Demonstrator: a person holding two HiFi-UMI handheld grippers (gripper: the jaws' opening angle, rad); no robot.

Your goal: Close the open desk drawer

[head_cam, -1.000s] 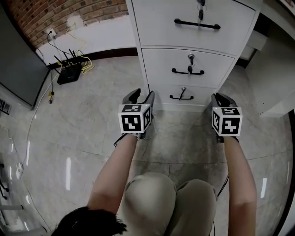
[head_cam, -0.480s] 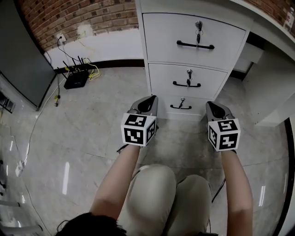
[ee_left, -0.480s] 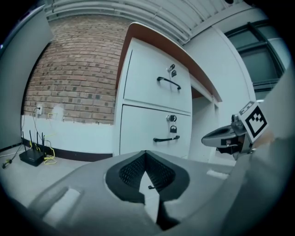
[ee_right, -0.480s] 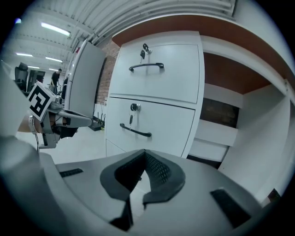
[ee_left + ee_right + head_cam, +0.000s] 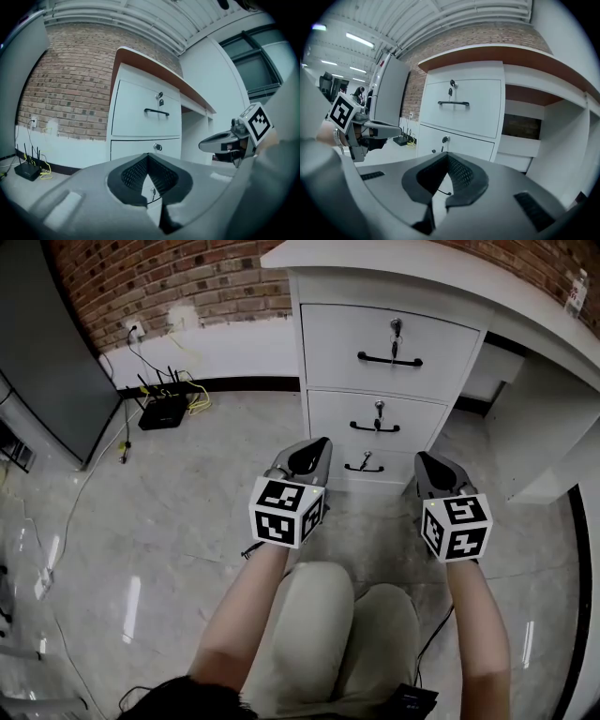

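The white desk cabinet [image 5: 328, 423] has three drawers, top [image 5: 389, 338], middle [image 5: 375, 413] and bottom [image 5: 361, 465], and all three sit flush with its front. Each has a black handle and a key in its lock. My left gripper [image 5: 319, 443] hangs shut and empty in front of the cabinet's lower left corner, apart from it. My right gripper [image 5: 423, 461] is shut and empty off the lower right corner. In the left gripper view the jaws [image 5: 148, 156] meet below the top drawer [image 5: 145, 115]. The right gripper view shows the same closed tips [image 5: 447, 155].
A black router [image 5: 162, 412] with yellow cables lies on the tiled floor by the brick wall. A dark panel [image 5: 47, 352] stands at the left. The desk top [image 5: 422, 273] runs right over an open knee space [image 5: 525, 418]. The person's knees [image 5: 328, 615] are just below the grippers.
Both grippers have risen and drawn back from the cabinet. The left jaws, apart a second ago, have closed. More of the desk top has come into the head view.
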